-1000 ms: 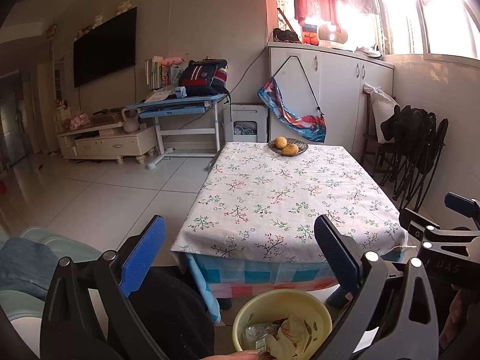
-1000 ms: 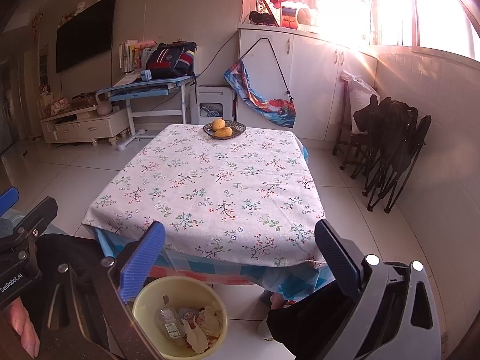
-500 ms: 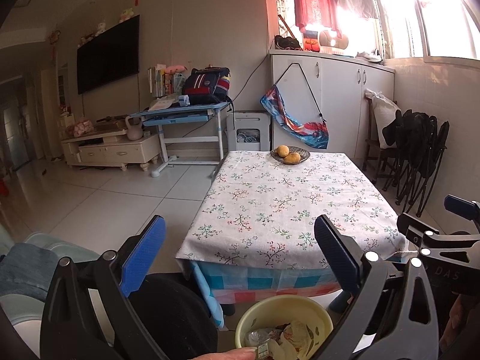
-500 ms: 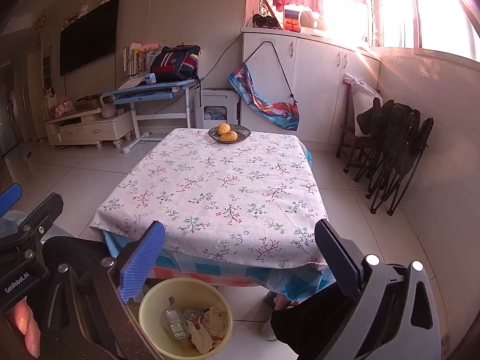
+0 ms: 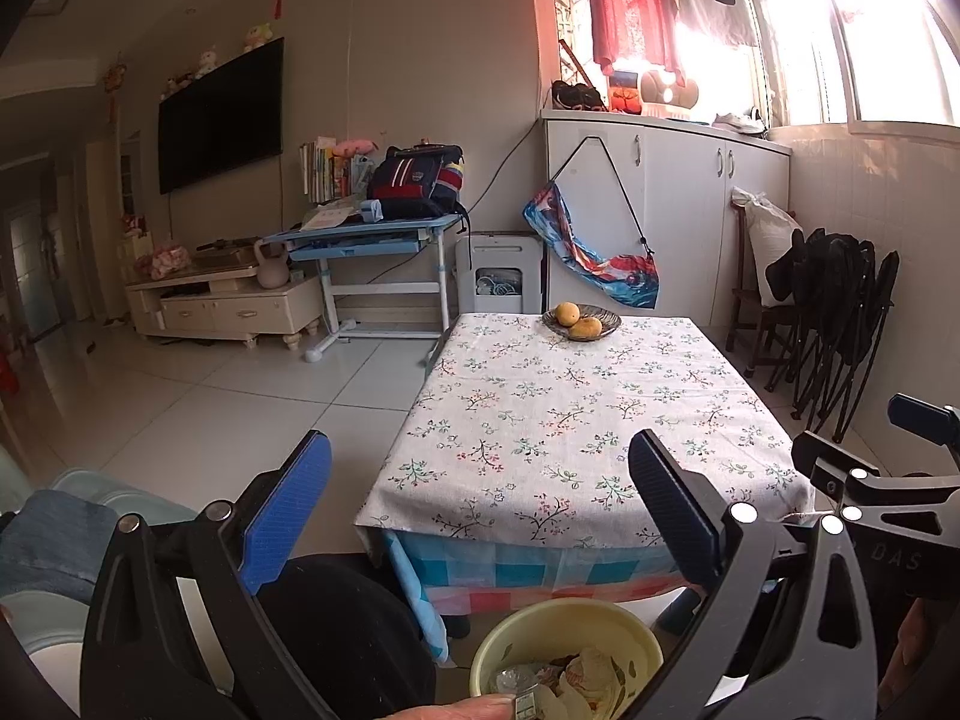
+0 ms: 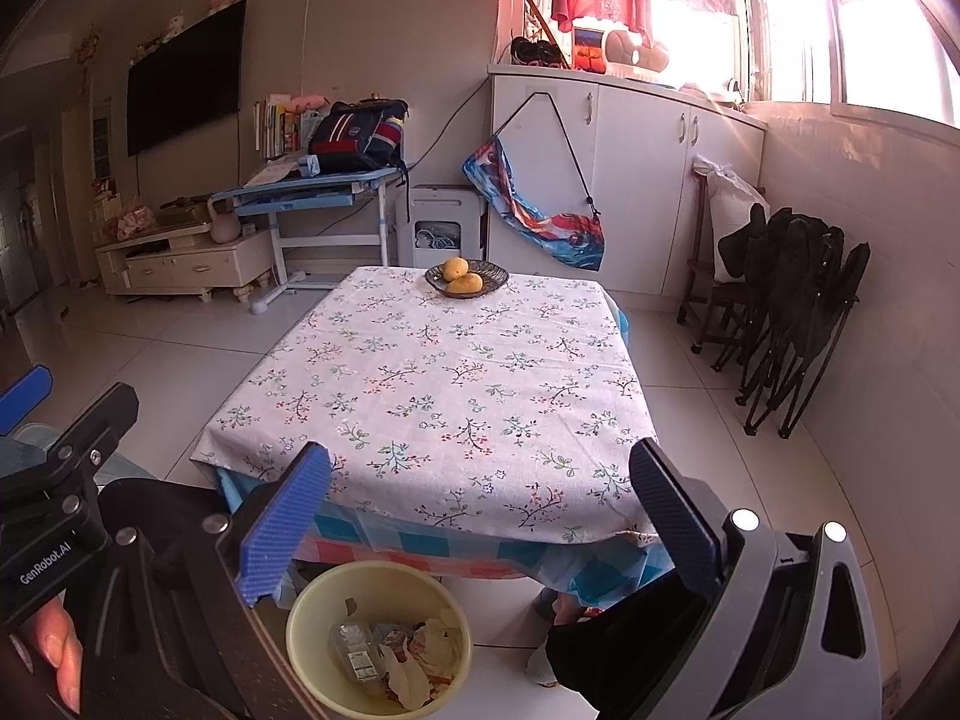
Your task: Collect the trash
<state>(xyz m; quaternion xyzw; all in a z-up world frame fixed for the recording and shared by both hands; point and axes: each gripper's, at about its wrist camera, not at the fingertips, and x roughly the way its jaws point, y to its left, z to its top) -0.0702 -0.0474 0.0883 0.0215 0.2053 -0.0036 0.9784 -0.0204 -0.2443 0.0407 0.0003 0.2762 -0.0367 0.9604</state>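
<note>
A yellow bin [image 6: 312,612] stands on the floor at the near edge of the table; it also shows in the left wrist view [image 5: 498,648]. Inside lie crumpled paper and wrappers [image 6: 429,645] and a clear plastic bottle [image 6: 354,648]. My left gripper [image 5: 480,510] is open and empty, held above the bin in front of the table. My right gripper [image 6: 480,510] is open and empty, also above the bin. The flowered tablecloth [image 6: 444,384] carries only a fruit bowl.
A dark bowl with two yellow fruits [image 6: 465,279] sits at the table's far end. Folded black chairs [image 6: 792,312] lean on the right wall. A blue desk with a backpack [image 6: 354,138], a TV stand [image 6: 180,264] and white cabinets [image 6: 636,180] line the back.
Both grippers have risen and tilted up a little, so the table and bin sit lower in both views. Both stay open and empty.
</note>
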